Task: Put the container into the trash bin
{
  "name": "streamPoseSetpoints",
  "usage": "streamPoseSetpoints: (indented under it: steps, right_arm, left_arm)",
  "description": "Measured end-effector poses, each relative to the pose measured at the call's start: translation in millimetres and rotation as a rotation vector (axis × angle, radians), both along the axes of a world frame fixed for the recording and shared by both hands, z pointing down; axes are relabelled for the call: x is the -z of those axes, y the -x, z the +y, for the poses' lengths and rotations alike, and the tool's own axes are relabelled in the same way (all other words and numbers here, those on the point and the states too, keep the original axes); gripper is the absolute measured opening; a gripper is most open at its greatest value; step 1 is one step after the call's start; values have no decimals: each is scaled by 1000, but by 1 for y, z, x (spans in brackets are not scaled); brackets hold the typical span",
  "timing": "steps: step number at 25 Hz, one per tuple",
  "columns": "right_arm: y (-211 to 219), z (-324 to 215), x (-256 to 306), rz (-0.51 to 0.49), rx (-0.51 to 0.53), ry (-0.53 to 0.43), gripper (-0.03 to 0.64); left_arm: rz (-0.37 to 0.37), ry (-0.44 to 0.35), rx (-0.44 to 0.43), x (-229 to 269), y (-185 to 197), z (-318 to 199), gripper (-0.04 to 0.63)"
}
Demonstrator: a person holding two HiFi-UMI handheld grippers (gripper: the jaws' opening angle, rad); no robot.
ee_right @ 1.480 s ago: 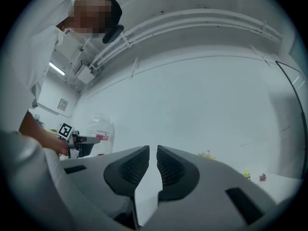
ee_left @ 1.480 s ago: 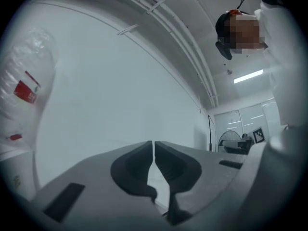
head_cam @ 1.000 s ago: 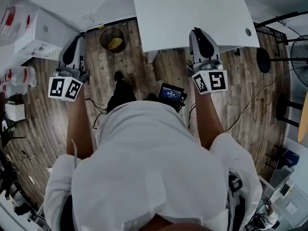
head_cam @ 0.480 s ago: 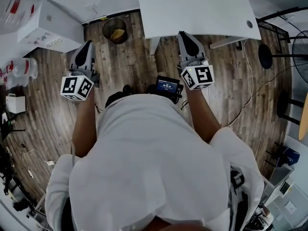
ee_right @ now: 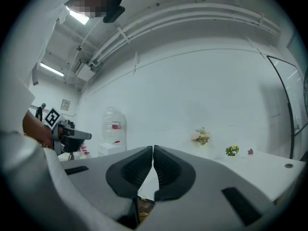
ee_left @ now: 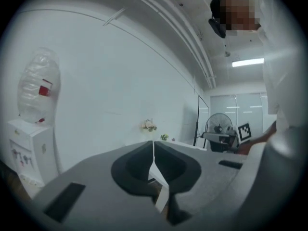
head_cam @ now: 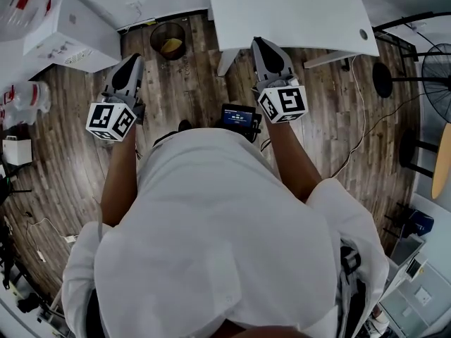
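One yellow container (head_cam: 171,46) lies inside the trash bin (head_cam: 154,42), its axis unclear.

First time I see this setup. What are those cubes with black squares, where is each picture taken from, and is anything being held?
No robot here: a person in a white shirt, seen from above by a head camera, holds a gripper in each hand. The marker cubes are parts of those grippers. The left gripper and right gripper each carry a camera; the other two pictures look along their fingers. Both are shut, with nothing between the fingers. Ahead stands a white table; small flowers seem to stand on it. The trash bin stands on the floor beside it, with something yellow inside.
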State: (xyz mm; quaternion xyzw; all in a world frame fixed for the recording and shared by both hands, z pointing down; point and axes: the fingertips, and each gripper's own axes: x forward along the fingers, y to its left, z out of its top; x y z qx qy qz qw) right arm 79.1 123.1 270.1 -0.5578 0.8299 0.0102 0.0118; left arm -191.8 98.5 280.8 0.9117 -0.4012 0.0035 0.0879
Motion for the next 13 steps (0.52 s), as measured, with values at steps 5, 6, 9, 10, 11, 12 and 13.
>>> streamPoseSetpoints:
  steps: [5,6,9,10,11,12,13]
  right_arm:
    - [16,0,-3,-1,-3,11,34]
    - [20,1,-2,1,-2,11,34]
    - [30,2,-3,1,-6,15,34]
    - [33,2,-4,-1,-8,17,34]
    - [35,2,-5,-2,-11,20,34]
    - [38,2,-5,-4,-14,22,34]
    - [40,3,-6,-5,-17,25,34]
  left_arm:
    - [87,-2,21,19,20,-6,15]
    - [76,-9,18,20,22,-6,15]
    - [27,-35,11,21,30,-4,15]
    - [19,-38,11,20,33,-3,15]
    - [19,-36,12,18,37,-3,15]
    - [23,-30,12,16,40,-3,15]
    - [29,-24,13,13,44,-3,15]
